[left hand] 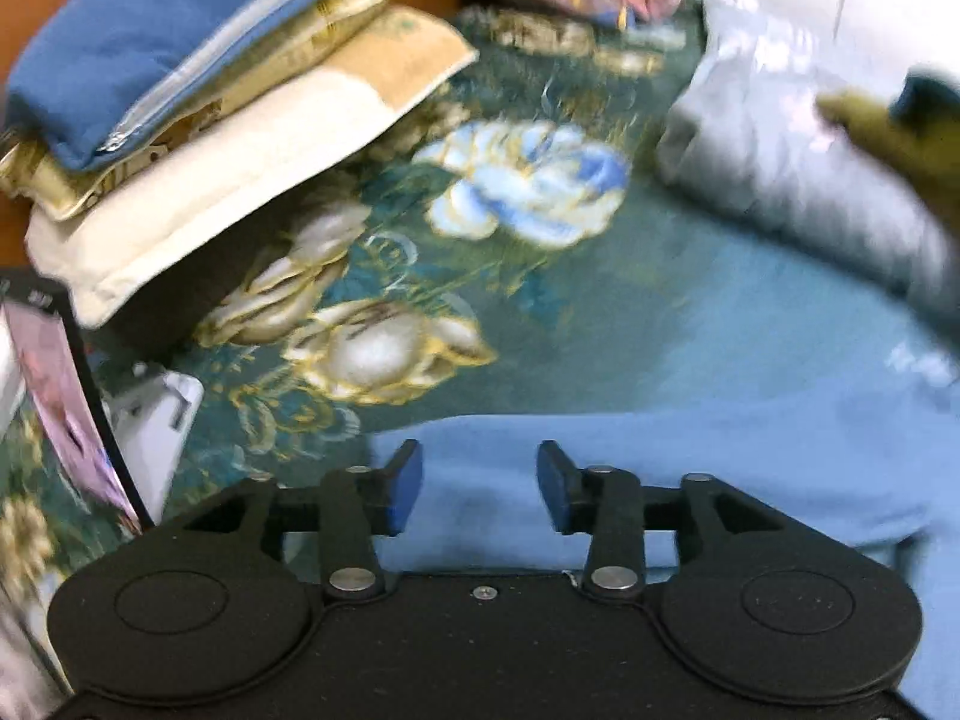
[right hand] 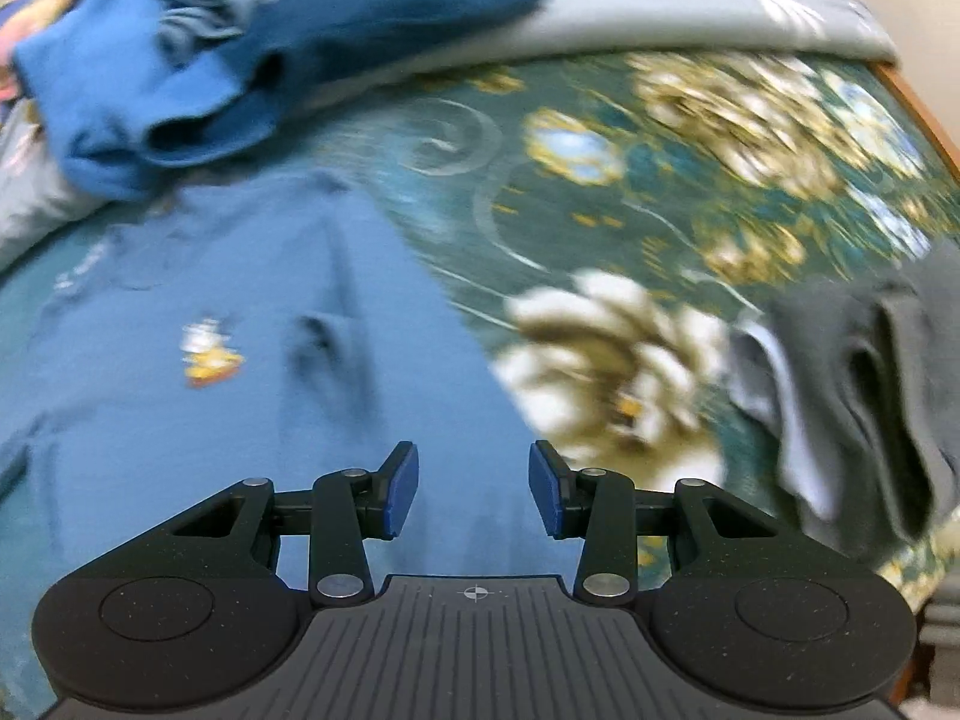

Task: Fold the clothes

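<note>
Both my grippers hang over the light blue garment, jaws apart, nothing clamped.

My left gripper (left hand: 478,489) and right gripper (right hand: 474,489) hover above the light blue garment (right hand: 252,312) spread on the floral bedspread (right hand: 630,180); motion blur smears its small chest emblem (right hand: 210,354), no writing readable.

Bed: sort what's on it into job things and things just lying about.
Job: light blue shirt, both open grippers, left and right.

Lying about: stacked pillows, floral bedspread, grey garment, crumpled blue clothes, white bedding.
</note>
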`<state>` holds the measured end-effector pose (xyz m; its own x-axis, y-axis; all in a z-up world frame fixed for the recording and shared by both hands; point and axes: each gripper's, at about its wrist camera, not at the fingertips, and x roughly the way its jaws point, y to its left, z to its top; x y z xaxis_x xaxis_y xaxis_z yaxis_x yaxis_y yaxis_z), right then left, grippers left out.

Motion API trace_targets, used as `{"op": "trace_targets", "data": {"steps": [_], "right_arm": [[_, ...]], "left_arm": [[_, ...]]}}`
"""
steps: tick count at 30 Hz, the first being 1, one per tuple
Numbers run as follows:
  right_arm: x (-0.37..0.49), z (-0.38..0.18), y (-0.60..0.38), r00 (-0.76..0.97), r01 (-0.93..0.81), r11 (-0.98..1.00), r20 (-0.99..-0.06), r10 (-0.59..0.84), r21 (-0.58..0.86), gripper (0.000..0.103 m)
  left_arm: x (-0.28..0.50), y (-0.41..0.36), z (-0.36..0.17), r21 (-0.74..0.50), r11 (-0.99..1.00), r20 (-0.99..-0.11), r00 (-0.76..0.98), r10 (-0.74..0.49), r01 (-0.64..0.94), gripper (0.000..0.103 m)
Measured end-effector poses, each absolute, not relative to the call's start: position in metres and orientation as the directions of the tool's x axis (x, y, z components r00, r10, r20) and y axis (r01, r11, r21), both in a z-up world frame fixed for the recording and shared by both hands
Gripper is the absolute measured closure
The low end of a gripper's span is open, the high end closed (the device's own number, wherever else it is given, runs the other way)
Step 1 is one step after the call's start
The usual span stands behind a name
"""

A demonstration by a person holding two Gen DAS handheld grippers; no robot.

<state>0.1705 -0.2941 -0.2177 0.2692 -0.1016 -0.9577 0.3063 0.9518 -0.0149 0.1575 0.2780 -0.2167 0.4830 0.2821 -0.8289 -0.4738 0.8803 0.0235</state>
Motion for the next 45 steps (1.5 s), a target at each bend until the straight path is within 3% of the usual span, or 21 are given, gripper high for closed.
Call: {"op": "trace_targets", "data": {"steps": [8,13,15,16,18,22,27,32,37,40,42,45], "right_arm": [[0.131,-0.277,-0.347,0.135,0.392,0.92,-0.988,-0.075,-0.016,0.066],[0.118,-0.286,-0.357,0.168,0.409,0.909,-0.986,0.013,0.082,0.066],[0.115,-0.285,-0.36,0.183,0.395,0.909,-0.981,0.066,0.135,0.093],[0.115,-0.285,-0.361,0.183,0.388,0.908,-0.978,0.096,0.161,0.099],[0.116,-0.282,-0.362,0.185,0.361,0.915,-0.975,0.12,0.181,0.1],[0.126,-0.256,-0.375,0.246,0.322,0.939,-0.969,0.04,0.12,0.1],[0.151,-0.218,-0.413,0.336,0.278,0.952,-0.915,-0.223,-0.13,0.1],[0.184,-0.222,-0.444,0.339,0.244,0.945,-0.894,-0.294,-0.218,0.1],[0.191,-0.24,-0.441,0.312,0.22,0.949,-0.906,-0.287,-0.225,0.099],[0.185,-0.228,-0.43,0.353,0.221,0.953,-0.894,-0.275,-0.206,0.087],[0.171,-0.214,-0.416,0.392,0.209,0.965,-0.89,-0.232,-0.159,0.08],[0.142,-0.208,-0.381,0.397,0.14,0.989,-0.912,-0.1,-0.047,0.08]], "left_arm": [[0.181,0.177,-0.205,-0.088,0.964,-0.848,0.527,0.06,-0.251,0.058],[0.186,0.136,-0.195,-0.083,0.976,-0.841,0.539,0.04,-0.201,0.055],[0.186,0.123,-0.194,-0.078,0.976,-0.842,0.537,0.045,-0.203,0.055],[0.185,0.118,-0.193,-0.077,0.976,-0.844,0.535,0.046,-0.205,0.055],[0.185,0.107,-0.192,-0.075,0.975,-0.846,0.531,0.048,-0.209,0.055],[0.182,0.088,-0.188,-0.076,0.975,-0.847,0.53,0.047,-0.207,0.055],[0.174,0.08,-0.187,-0.068,0.97,-0.853,0.518,0.066,-0.235,0.055],[0.158,0.084,-0.191,-0.044,0.959,-0.871,0.482,0.101,-0.28,0.055],[0.134,0.097,-0.197,-0.022,0.957,-0.897,0.429,0.109,-0.289,0.053],[0.119,0.106,-0.2,-0.017,0.962,-0.912,0.399,0.097,-0.273,0.052],[0.112,0.111,-0.205,-0.028,0.971,-0.921,0.384,0.067,-0.237,0.052],[0.102,0.116,-0.216,-0.058,0.984,-0.934,0.357,0.006,-0.17,0.052]]}}
